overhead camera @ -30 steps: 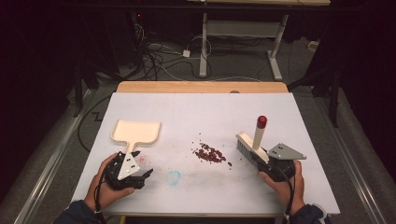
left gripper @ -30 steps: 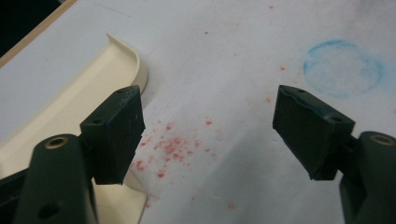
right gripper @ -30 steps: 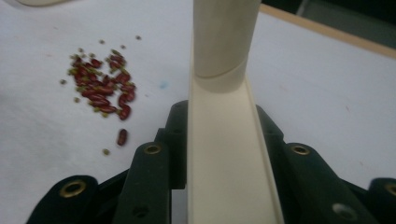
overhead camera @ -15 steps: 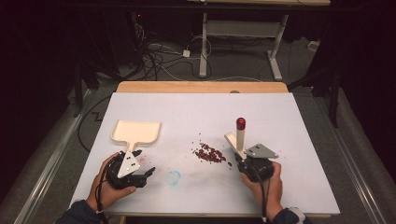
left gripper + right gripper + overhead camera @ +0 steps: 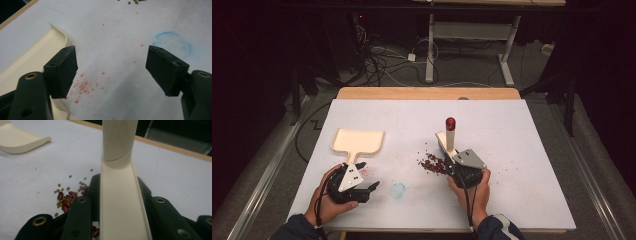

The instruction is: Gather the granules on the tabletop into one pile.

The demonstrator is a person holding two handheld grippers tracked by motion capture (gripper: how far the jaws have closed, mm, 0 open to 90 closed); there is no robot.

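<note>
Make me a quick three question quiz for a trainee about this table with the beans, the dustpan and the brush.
1. True or false: the right gripper is shut on the brush.
2. What lies on the table right beside the brush head: A) the pile of beans, B) a blue cup, C) a sponge?
3. Which gripper is next to the cream dustpan, and are its jaws open or shut?

Key
1. True: the jaws clamp the brush in the right gripper view.
2. A. Red and small green beans lie there.
3. The left gripper; its jaws stand open with nothing between them.
</note>
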